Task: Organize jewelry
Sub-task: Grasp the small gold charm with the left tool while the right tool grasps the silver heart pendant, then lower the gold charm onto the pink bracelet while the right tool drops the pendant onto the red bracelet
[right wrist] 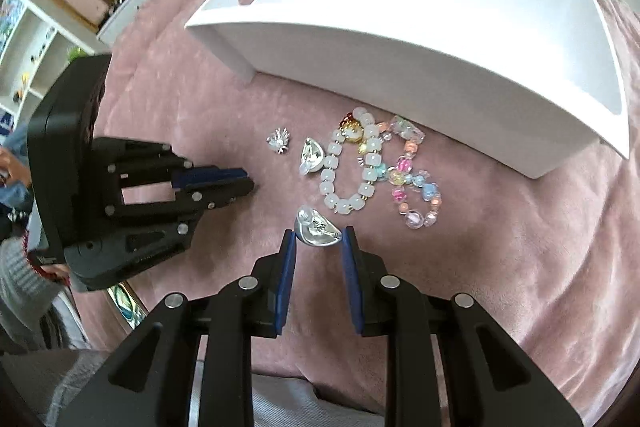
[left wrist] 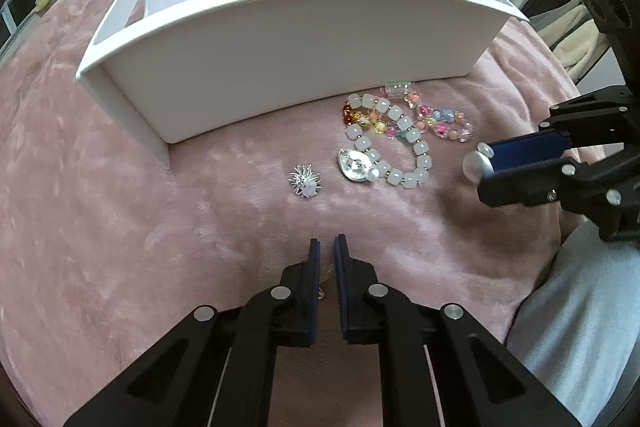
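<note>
A white tray [left wrist: 280,39] stands on a pink blanket [left wrist: 120,187], its long front wall facing both cameras and a slot handle in its left end wall. The jewelry lies on the blanket just in front of the right half of that wall.

The right claw [right wrist: 319,237] hangs above the blanket, nearer the camera than the pile, its arm reaching in from the blanket's right side. Its jaws are partly closed on a silver charm [right wrist: 318,229], which sits crosswise between the blue pads [right wrist: 288,267], long axis running pad to pad, with a small round bead at its left end.

The left claw [left wrist: 327,247] points toward the tray from the blanket's near edge, jaws almost together with a thin gap. Something small and gold-coloured shows between the pads lower down; whether it is gripped I cannot tell.

A white bead bracelet [right wrist: 352,167] lies as an oval loop, long axis running from the tray toward the right claw. A pastel bracelet [right wrist: 416,183] touches its right side. A second silver charm [right wrist: 312,157] rests against the loop's left side. A spiky silver brooch [right wrist: 279,142] lies apart, left of that charm.
</note>
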The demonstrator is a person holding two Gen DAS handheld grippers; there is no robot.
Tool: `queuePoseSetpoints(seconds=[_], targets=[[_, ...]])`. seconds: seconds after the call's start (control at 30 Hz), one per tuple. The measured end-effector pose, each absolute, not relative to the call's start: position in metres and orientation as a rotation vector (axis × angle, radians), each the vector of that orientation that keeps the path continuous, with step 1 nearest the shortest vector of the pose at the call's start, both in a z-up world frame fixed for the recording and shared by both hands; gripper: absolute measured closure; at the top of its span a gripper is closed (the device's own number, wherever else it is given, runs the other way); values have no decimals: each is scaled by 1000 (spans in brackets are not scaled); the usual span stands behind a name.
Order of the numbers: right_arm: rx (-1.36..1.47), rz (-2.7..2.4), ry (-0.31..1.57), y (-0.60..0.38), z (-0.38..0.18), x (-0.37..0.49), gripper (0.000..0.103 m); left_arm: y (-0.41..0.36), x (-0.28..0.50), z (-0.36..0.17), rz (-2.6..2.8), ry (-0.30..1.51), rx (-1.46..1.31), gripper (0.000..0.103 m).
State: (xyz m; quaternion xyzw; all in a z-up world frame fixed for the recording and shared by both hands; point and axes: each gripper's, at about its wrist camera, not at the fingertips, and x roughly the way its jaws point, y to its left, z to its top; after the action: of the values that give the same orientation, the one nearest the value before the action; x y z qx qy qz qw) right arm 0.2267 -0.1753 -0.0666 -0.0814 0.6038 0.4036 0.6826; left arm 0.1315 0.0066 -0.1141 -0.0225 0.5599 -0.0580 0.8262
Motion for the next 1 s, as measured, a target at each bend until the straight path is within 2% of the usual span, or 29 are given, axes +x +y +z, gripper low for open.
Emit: queuePoseSetpoints(seconds=[0.37, 0.4, 0.43, 0.53, 0.67, 0.8, 1.0], targets=[[-150, 902, 1348, -185, -67, 223, 79, 7, 117, -108, -117, 1175, -54, 90], [-149, 903, 1348, -188, -65, 226, 79, 8, 116, -109, -116, 1178, -57, 84], [-150, 899, 1348, -179, -69, 217, 79, 6, 117, -112, -118, 1186, -59, 72], [-150, 897, 1349, -179, -69, 218, 79, 7, 113, -118, -125, 1204, -52, 65], [-150, 896, 1349, -177, -69, 217, 79, 2, 114, -127, -112, 1212, -32, 65], [-143, 894, 1345, -175, -69, 214, 79, 1, 118, -127, -100, 1204, -42, 79], [-113, 893, 1307, -179, -66, 212, 79, -6, 120, -113, -106, 1173, -15, 79]])
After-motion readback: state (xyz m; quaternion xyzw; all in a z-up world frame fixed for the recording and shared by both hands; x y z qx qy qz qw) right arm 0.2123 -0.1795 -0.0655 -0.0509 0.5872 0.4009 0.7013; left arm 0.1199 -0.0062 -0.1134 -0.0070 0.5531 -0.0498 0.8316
